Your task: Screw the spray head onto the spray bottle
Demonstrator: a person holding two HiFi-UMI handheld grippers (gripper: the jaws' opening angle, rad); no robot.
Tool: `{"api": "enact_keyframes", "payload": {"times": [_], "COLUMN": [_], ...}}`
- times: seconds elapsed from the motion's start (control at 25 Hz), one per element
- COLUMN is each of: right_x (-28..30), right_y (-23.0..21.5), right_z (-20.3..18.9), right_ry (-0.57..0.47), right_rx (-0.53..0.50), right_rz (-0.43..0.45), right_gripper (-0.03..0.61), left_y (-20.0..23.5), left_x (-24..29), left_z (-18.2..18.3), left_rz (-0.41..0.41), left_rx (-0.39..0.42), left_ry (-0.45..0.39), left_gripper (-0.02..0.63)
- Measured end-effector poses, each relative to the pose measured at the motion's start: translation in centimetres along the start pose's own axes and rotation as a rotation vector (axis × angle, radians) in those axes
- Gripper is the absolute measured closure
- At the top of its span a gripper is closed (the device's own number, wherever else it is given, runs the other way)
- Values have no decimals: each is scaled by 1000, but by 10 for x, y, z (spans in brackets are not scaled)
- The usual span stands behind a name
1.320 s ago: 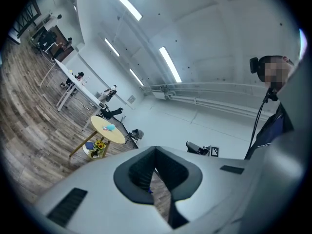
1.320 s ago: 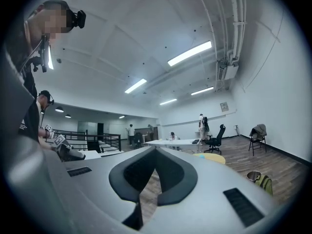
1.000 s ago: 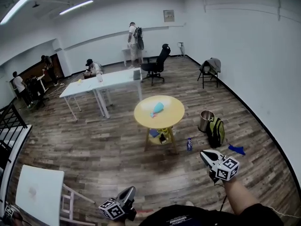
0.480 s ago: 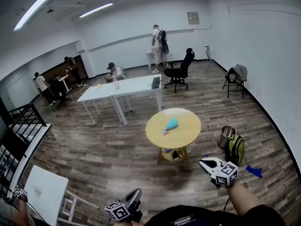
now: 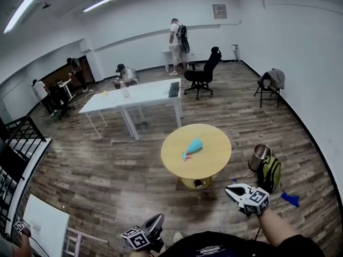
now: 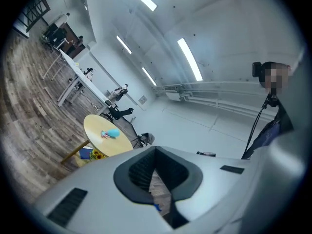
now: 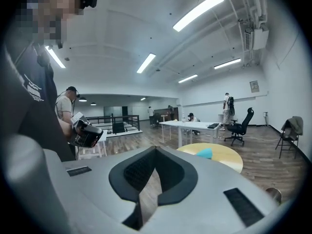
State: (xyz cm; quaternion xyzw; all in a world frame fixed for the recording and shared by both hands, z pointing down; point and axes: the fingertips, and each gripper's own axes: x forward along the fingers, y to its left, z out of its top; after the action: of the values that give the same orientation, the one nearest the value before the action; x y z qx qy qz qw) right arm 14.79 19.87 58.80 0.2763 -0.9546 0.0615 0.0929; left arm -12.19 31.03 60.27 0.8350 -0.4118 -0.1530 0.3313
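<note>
A teal spray bottle [image 5: 194,145] lies on its side on the round yellow table [image 5: 214,162], a few steps ahead of me. A small pink piece [image 5: 185,156] is at its lower end; I cannot tell whether it is joined to the bottle. My left gripper [image 5: 157,220] is at the bottom of the head view, shut and empty. My right gripper [image 5: 231,190] is held further forward, also shut and empty. Both are well short of the table. The bottle [image 6: 111,133] on the table [image 6: 97,128] shows small in the left gripper view. The bottle [image 7: 205,152] also shows past the right jaws.
Long white desks [image 5: 134,95] and a black office chair [image 5: 202,74] stand beyond the table, with people at the back wall. A metal bin [image 5: 259,156] and green backpack [image 5: 270,173] sit right of the table. A white side table [image 5: 45,224] is at lower left.
The yellow table and bottle have come closer as I walk toward them. Both grippers travel along with me and stay shut.
</note>
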Motion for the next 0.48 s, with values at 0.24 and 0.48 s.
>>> {"api": "enact_keyframes", "payload": {"times": [0.24, 0.48], "right_x": [103, 197], "right_y": [-51, -87], "right_z": [58, 82], "right_ry": [-44, -57], "right_rx": [27, 48], "right_rz": [-116, -159], "right_gripper": [565, 560], "left_y": [98, 173], "left_x": [70, 132], "left_z": [97, 180], "left_rz": [-124, -201], "left_rx": [14, 64], "left_ry": [72, 137], "left_gripper": [601, 601]}}
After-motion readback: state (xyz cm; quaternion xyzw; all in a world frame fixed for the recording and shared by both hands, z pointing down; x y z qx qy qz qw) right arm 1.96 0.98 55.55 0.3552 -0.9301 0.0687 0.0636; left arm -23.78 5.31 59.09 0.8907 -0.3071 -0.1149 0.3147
